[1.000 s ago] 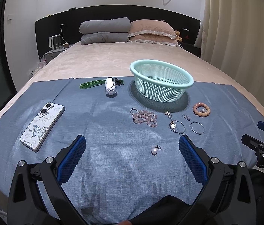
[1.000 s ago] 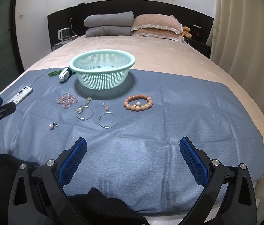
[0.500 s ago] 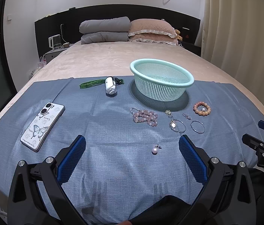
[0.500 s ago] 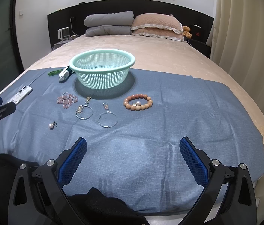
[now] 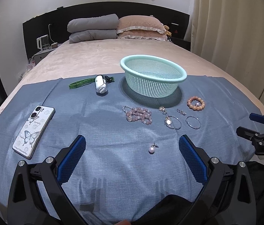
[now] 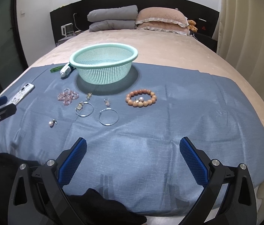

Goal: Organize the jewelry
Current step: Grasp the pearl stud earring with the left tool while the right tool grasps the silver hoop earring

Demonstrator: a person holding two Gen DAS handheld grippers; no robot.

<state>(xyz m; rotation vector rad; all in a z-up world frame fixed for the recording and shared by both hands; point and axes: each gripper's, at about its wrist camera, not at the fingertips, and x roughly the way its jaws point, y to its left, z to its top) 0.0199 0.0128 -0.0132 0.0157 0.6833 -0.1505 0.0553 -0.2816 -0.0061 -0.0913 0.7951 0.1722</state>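
Observation:
A mint green basket (image 5: 153, 78) (image 6: 104, 66) stands on a blue cloth (image 5: 113, 131) on the bed. In front of it lie a pink bead bracelet (image 5: 138, 115) (image 6: 68, 96), an orange bead bracelet (image 5: 196, 103) (image 6: 141, 98), two silver hoops (image 5: 173, 122) (image 5: 193, 122) (image 6: 84, 108) (image 6: 108, 116), small charms (image 5: 181, 111) and a pearl earring (image 5: 152, 149) (image 6: 51, 123). My left gripper (image 5: 132, 146) is open above the cloth, just short of the pearl. My right gripper (image 6: 133, 148) is open and empty near the front edge.
A white phone with a butterfly case (image 5: 33, 131) (image 6: 22, 94) lies at the left. A small white device with a green strap (image 5: 101, 86) (image 6: 65, 71) lies left of the basket. Pillows (image 5: 141, 27) are at the headboard. A curtain (image 5: 244, 37) hangs at the right.
Both views have shifted very slightly; the jewelry, the basket and both open grippers stand as before.

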